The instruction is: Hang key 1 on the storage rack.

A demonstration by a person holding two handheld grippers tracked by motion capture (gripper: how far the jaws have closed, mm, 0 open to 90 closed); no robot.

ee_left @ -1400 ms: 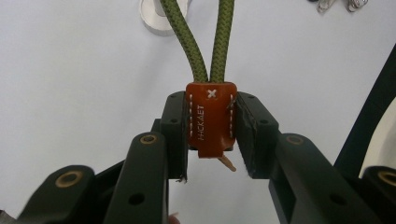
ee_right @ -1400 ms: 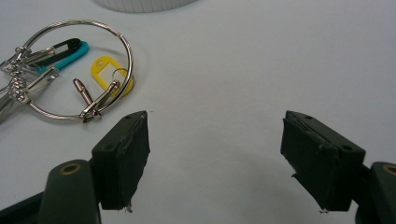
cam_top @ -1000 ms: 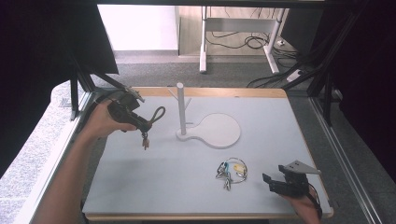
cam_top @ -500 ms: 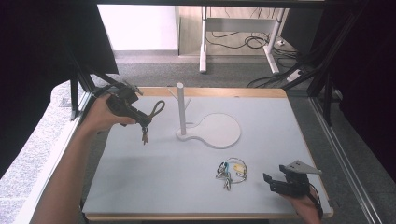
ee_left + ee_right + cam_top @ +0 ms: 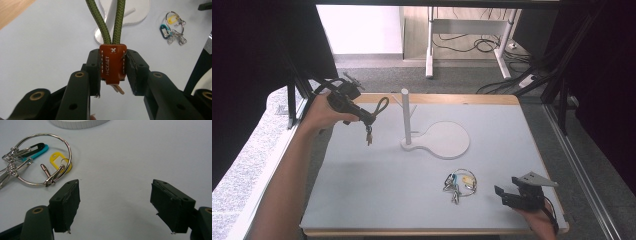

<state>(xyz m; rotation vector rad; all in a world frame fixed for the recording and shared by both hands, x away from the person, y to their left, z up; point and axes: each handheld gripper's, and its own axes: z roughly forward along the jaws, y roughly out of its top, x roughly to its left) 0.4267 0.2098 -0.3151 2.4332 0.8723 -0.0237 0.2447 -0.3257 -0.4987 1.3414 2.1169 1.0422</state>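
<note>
My left gripper (image 5: 367,120) hangs above the table's far left, shut on the brown leather tab (image 5: 113,63) of a keychain. Its green rope loop (image 5: 382,106) points toward the white post (image 5: 406,117), and a key (image 5: 369,136) dangles below the jaws. The post stands on a rounded white base (image 5: 447,140). A metal key ring (image 5: 459,181) with a yellow tag (image 5: 61,161) and a teal tag (image 5: 35,151) lies flat on the table. My right gripper (image 5: 507,195) rests near the front right, open, just right of the ring with nothing between its jaws (image 5: 115,205).
The grey table mat (image 5: 362,200) has a wooden rim, with a dark frame along the left side. Desk legs and cables stand on the floor beyond the far edge. The left forearm reaches in along the left edge.
The left hand has lifted the rope keychain higher and a little farther back; the dangling key is off the mat. The right gripper and the key ring have not moved.
</note>
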